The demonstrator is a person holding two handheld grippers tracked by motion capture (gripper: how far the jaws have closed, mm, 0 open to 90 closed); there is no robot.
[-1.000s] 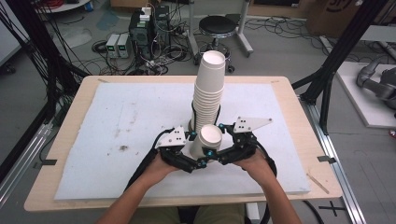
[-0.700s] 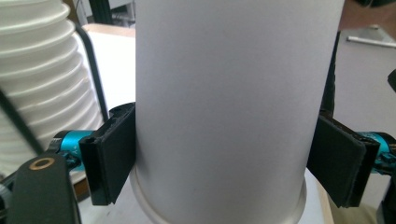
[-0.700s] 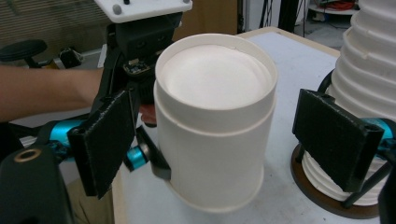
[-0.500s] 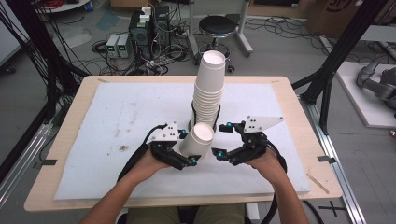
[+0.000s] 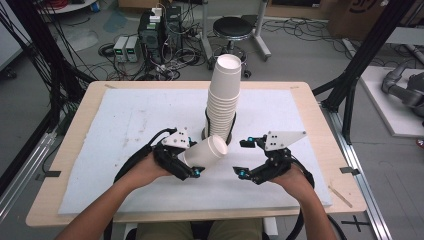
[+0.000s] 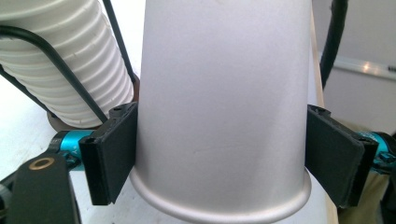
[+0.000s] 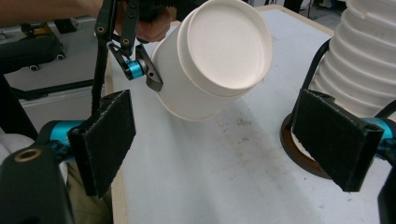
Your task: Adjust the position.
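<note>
Between the claws: bare white mat [image 5: 220,175], open passage.
Ahead of both claws: tall cup stack [image 5: 223,95] in its wire holder [image 5: 207,122] blocks the way.
Left claw [image 5: 192,167]: clamped cup [image 5: 204,151] fills its jaws.
Right claw [image 5: 241,158]: jaws wide, nothing between.

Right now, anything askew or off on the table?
The tall cup stack leans, its top tipped to the right of its wire holder. The white mat has brown stains at left. The cup in the left gripper is held tilted, undamaged.
</note>
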